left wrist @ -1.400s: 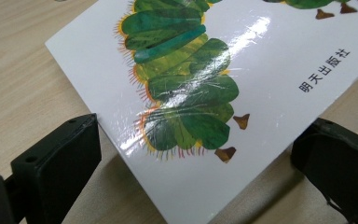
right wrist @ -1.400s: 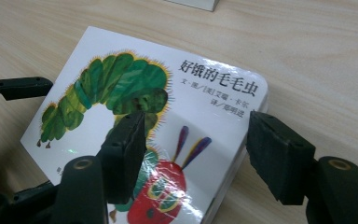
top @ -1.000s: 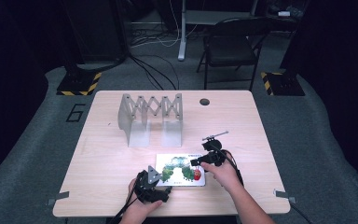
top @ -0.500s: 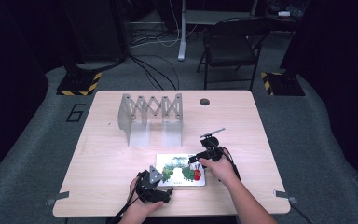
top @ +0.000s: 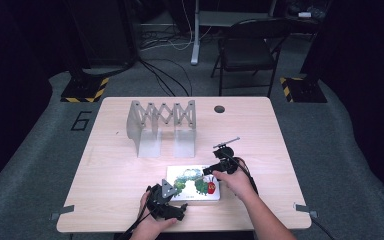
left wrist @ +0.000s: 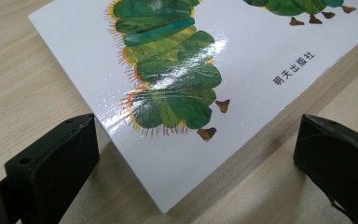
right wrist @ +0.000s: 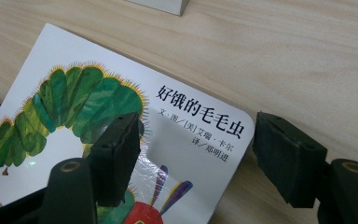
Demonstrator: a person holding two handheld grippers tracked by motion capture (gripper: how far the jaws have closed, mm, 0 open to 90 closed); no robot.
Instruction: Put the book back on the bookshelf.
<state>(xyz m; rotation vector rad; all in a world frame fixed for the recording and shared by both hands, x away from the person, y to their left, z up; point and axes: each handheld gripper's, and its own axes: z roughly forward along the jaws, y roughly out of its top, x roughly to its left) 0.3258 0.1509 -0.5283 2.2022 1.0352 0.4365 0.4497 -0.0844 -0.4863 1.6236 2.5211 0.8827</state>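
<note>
Picture book [top: 194,184] flat on worktop [top: 110,175], near front edge. Left tongs [left wrist: 196,154] open, straddling near corner. Right tongs [right wrist: 196,154] open, one jaw over cover, other off edge. Probably lifting next: slide jaw under corner, pinch board squarely, avoid glossy slip.

1. The book [top: 194,183] has a glossy white cover bearing a green caterpillar fringed in yellow, a red head and black lettering;
2. the tabletop [top: 110,165] is pale wood grain;
3. the folding rack [top: 162,125] is grey;
4. each hand-held gripper, left [left wrist: 196,163] and right [right wrist: 196,154], has black jaws.
</note>
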